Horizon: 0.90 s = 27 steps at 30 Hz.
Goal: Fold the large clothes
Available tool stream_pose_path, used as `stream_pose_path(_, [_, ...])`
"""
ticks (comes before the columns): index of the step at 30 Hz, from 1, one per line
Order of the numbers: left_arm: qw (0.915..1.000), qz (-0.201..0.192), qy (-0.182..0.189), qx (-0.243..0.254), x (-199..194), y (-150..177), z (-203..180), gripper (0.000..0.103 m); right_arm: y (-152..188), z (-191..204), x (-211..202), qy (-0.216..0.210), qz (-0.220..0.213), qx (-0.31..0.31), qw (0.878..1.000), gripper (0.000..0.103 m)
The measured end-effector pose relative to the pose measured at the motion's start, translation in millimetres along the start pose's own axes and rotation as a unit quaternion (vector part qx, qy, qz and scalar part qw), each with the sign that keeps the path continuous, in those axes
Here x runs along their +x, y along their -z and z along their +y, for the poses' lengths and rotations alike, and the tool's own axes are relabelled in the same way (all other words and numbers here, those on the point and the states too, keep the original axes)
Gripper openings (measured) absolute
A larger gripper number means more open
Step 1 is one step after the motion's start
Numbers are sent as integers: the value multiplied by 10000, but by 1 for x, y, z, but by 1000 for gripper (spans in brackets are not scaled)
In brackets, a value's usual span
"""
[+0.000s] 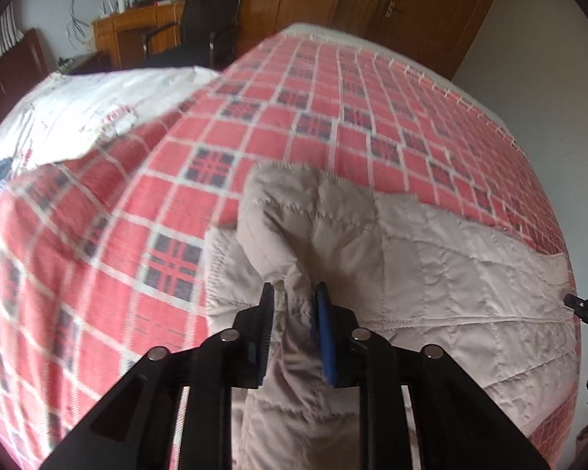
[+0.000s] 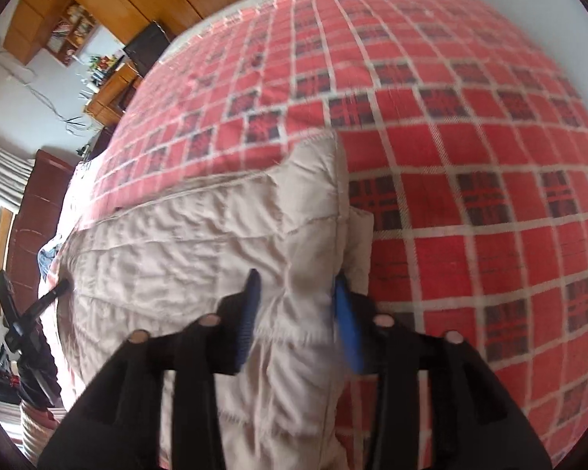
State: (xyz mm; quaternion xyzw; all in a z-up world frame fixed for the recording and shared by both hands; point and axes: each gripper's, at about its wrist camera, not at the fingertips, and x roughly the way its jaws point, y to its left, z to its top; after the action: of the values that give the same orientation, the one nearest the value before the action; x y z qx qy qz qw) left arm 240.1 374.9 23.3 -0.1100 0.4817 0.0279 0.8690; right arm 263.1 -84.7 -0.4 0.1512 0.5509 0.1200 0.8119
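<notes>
Pinching a bunched ridge of the beige quilted jacket (image 1: pixel 431 274), the left gripper (image 1: pixel 294 293) has its two fingers drawn close together with fabric squeezed between them, so it is clamped on the garment near its left end. The right gripper (image 2: pixel 298 282) sits at the opposite, right edge of the jacket; its fingers stand wider, with a broad fold of quilting between them, and the blur leaves it unclear whether they actually bite the cloth or merely straddle it.

The jacket lies on the near part of the red plaid bedspread (image 1: pixel 254 98), its long axis running left to right between the two grippers, so each hand has its own end and neither is nearer the whole. My judgement is that the coming fold turns on carrying these near ends away, toward the far edge, or one end across to the other.

Farther off, the left view alone shows a white printed quilt (image 1: pixel 98 109) heaped at the far left of the bed. Only the right view shows the jacket's right edge, with a narrow strip sticking out beyond it, and open bedspread beyond to the right.
</notes>
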Motion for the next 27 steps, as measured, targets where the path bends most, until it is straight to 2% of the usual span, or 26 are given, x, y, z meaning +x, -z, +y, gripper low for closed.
stream_pose_path(1, [9999,-108,9,28,-11,0,-2,31,3,3,-6,19,-25,-83,10000,40])
stream_pose_path(3, [9995,-285,-50,88,-34,1,-9,37,12,9,-20,-6,-82,-250,9997,40])
stream_pose_path(8, [9988,-308,-38,372,-67,19,-36,40,33,14,-38,-104,-67,-375,9992,42])
stream_pose_path(13, [9984,-299,90,480,-75,44,-61,42,61,2,-44,-118,94,-180,9997,47])
stream_pose_path(17, [9986,-153,167,488,-66,65,-73,42,80,-8,-34,-107,346,-61,9993,48])
stream_pose_path(19, [9989,-55,137,452,-58,73,-75,42,87,-9,-28,-231,471,-43,9986,32])
stream_pose_path(20, [9990,-2,105,425,-53,77,-75,42,89,-9,-25,-357,566,-34,9978,20])
stream_pose_path(24, [9993,91,-47,369,-43,87,-76,42,92,-2,-27,-389,531,-142,9977,7])
stream_pose_path(27, [9991,71,-101,407,-43,91,-78,42,87,8,-46,-454,289,-269,9982,6])
